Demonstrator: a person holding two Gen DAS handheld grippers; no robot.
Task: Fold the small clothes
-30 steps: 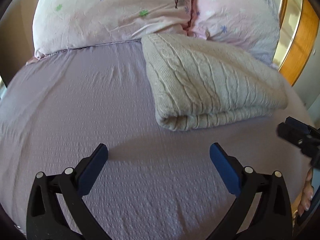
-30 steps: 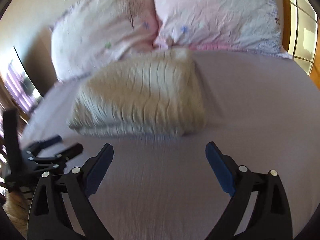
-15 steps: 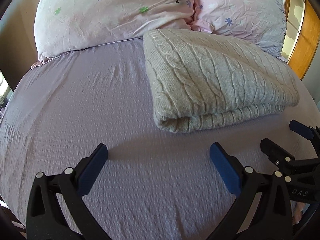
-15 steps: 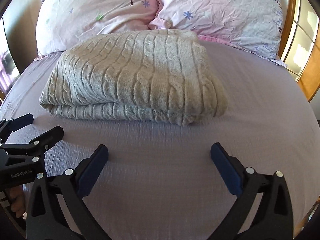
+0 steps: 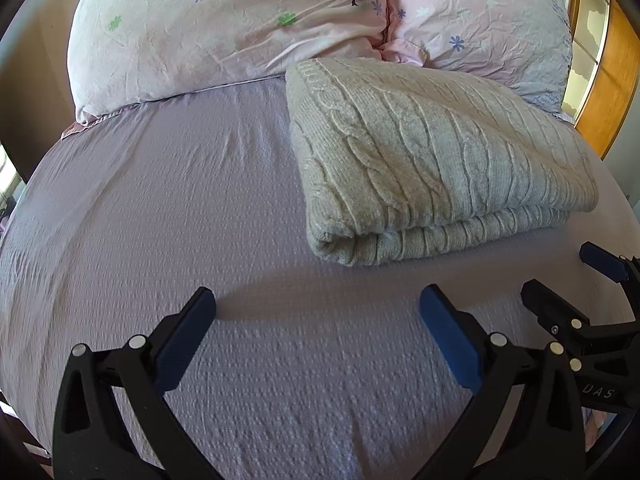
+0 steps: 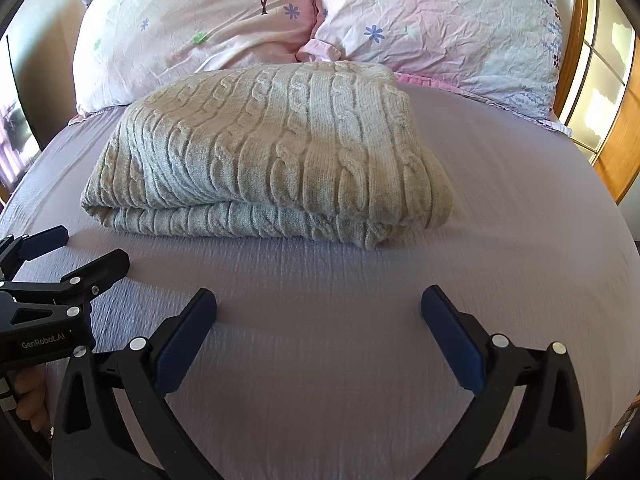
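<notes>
A beige cable-knit sweater [image 5: 432, 168] lies folded into a thick rectangle on the lilac bed sheet [image 5: 160, 220], its far edge against the pillows; it also shows in the right wrist view [image 6: 272, 160]. My left gripper [image 5: 318, 320] is open and empty, hovering over the sheet in front of the sweater's near left corner. My right gripper [image 6: 319, 320] is open and empty, in front of the sweater's near edge. The right gripper shows at the right edge of the left wrist view [image 5: 576, 280], and the left gripper at the left edge of the right wrist view [image 6: 68, 256].
Two pink floral pillows [image 5: 224, 28] [image 5: 480, 16] lean at the head of the bed. A wooden frame with glass panes [image 6: 600, 92] stands to the right. A dark wall or headboard edge [image 5: 24, 92] is on the left.
Both grippers have come nearer to the folded sweater and steadied; the right wrist view swung from the left side to face the sweater squarely. The sweater has not moved.
</notes>
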